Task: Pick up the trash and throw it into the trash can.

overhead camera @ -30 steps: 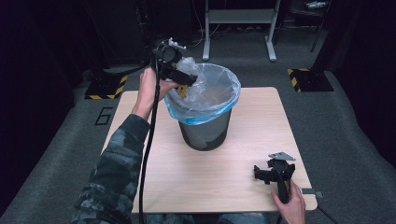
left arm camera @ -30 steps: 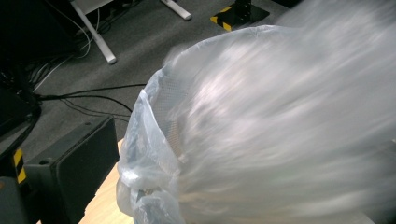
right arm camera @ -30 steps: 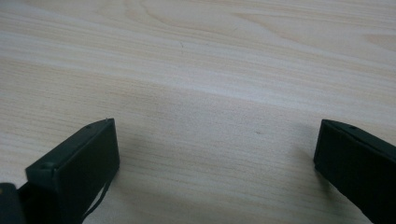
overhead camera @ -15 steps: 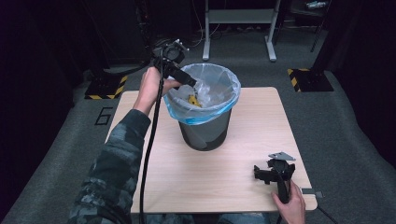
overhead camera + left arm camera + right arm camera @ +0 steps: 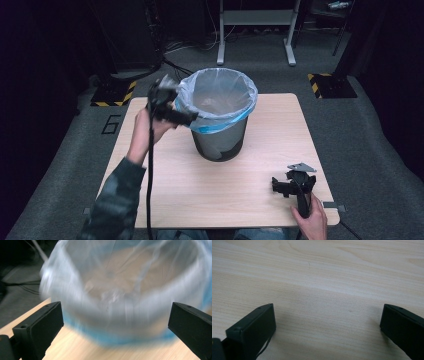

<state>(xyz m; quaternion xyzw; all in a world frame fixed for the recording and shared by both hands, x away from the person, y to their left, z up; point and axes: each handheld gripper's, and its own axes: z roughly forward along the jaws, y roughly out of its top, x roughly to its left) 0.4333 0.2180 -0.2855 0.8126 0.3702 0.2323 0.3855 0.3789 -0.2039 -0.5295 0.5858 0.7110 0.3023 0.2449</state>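
A black waste bin [image 5: 220, 142] with a clear, blue-tinted bag liner [image 5: 218, 95] stands in the middle of the wooden table [image 5: 165, 190]. My left gripper [image 5: 187, 119] is held off the table at the bin's left side, just below the liner's rim, jaws open and empty. In the left gripper view, the left gripper [image 5: 116, 315] faces the blurred liner [image 5: 130, 312] at close range. Something pale and crumpled [image 5: 111, 296] lies inside. My right gripper [image 5: 286, 186] rests open near the table's front right corner. In the right gripper view, the right gripper [image 5: 328, 312] has bare wood between its jaws.
The table's front edge [image 5: 225, 223] runs just below the right gripper. Grey floor surrounds the table, with a metal frame [image 5: 255, 30] behind it and black-and-yellow striped blocks [image 5: 330, 85] at the back left and right.
My left gripper has drawn back from above the bin's far left rim, toward the person and down beside the bin. The right gripper has stayed put.
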